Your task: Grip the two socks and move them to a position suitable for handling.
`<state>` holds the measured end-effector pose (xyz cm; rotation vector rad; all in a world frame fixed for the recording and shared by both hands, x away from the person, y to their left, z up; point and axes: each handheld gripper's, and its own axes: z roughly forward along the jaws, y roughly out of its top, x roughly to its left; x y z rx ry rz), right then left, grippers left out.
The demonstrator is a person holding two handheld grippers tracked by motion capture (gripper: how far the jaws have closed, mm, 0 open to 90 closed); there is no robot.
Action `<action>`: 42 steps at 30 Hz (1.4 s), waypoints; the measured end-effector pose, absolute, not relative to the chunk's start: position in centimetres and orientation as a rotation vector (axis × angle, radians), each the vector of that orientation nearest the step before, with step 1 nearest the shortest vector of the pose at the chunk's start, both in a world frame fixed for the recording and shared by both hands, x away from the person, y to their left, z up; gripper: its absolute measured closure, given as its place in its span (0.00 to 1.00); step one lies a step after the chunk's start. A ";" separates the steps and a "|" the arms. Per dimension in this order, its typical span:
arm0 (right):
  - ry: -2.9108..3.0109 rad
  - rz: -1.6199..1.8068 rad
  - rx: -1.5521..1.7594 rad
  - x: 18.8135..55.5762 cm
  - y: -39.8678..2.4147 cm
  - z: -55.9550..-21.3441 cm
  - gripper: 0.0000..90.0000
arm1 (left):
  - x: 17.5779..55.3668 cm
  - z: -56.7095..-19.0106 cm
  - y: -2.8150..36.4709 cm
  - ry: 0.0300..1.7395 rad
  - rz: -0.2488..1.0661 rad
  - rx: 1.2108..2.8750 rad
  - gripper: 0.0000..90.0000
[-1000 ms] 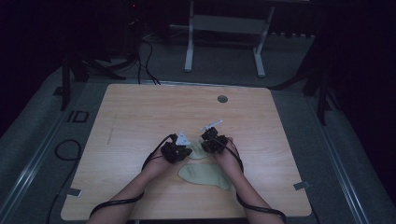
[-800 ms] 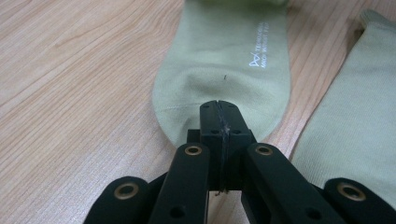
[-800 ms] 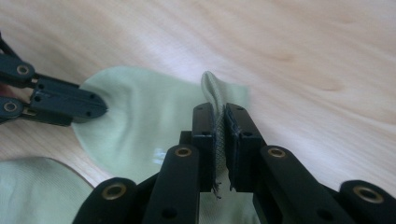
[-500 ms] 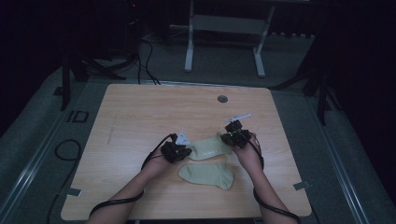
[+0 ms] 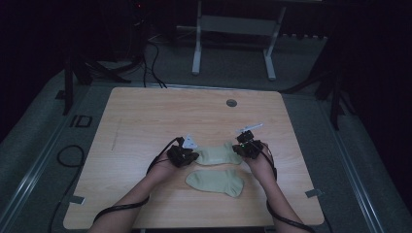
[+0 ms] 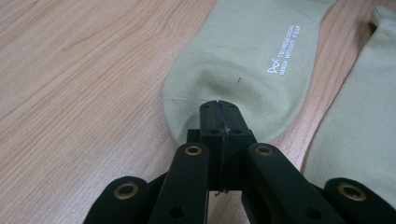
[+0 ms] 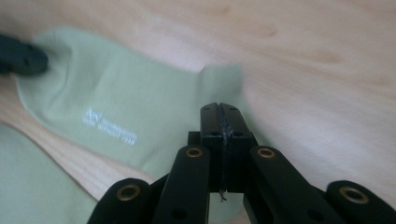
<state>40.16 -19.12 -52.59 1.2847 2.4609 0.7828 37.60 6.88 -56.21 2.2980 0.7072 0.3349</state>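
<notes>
Socks are lying near the table's [image 5: 145, 111] front edge: the farther sock [image 5: 217, 154] is stretching flat between the two grippers, the nearer sock [image 5: 215, 182] is resting just beside it, apart from it. White lettering [image 6: 283, 49] is showing on the farther one. The left gripper [image 5: 187, 156] is sitting with jaws pressed together, pinching that sock's rounded toe end. The right gripper [image 5: 243, 148] is meeting the opposite end, its jaws having just closed together there; whether cloth is caught between them is unclear.
</notes>
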 end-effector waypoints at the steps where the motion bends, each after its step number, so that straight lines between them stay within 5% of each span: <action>1: 2.463 0.773 1.284 40.2 -19.0 -52.9 0.99 | 37.6 -56.2 6.9 0.707 0.335 2.299 0.99; 28: 2.482 0.761 1.305 41.0 -18.7 -54.3 0.92 | 39.9 -56.1 7.6 0.754 0.338 2.283 0.99; 36: 2.502 0.798 1.255 40.4 -17.9 -53.2 0.77 | 38.8 -54.7 7.8 0.776 0.309 2.245 0.64; 42: 2.520 0.832 1.196 39.4 -17.8 -52.1 0.65 | 37.3 -53.2 8.5 0.776 0.307 2.228 0.53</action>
